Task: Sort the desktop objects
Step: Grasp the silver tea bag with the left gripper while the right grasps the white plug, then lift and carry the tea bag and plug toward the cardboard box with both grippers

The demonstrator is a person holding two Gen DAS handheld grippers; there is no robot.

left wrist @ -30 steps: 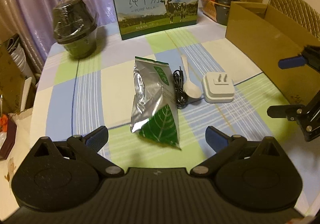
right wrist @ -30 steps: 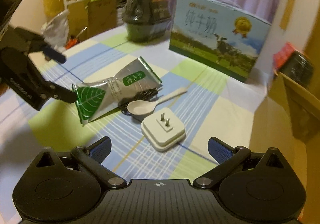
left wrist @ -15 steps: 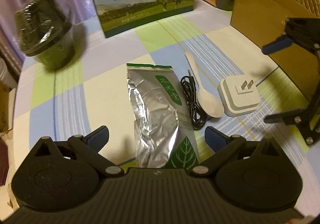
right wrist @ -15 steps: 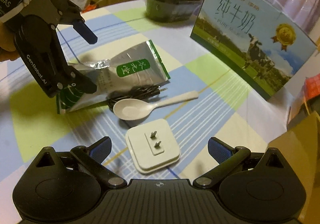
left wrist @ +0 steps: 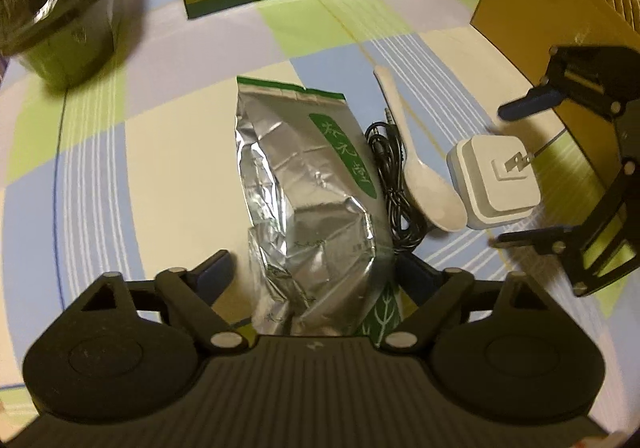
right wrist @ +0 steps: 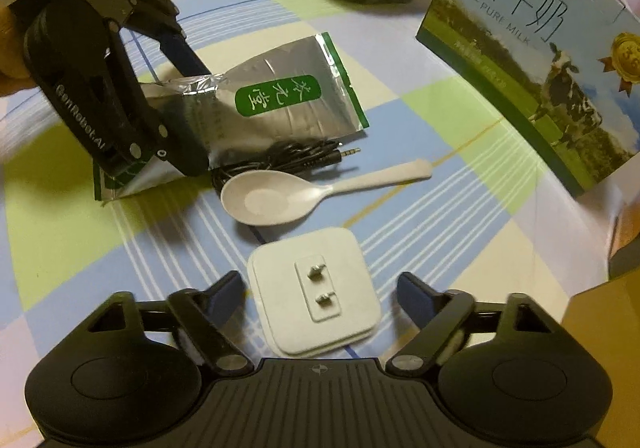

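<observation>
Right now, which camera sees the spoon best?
The right wrist view: the whole white spoon lies side-on, bowl and handle clear. In the left wrist view it runs lengthwise, partly crowded by the black cable and white plug adapter.

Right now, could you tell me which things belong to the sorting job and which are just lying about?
Job: foil pouch, black cable, white spoon, plug adapter, cardboard box.
Lying about: milk carton, dark wrapped tub.
</observation>
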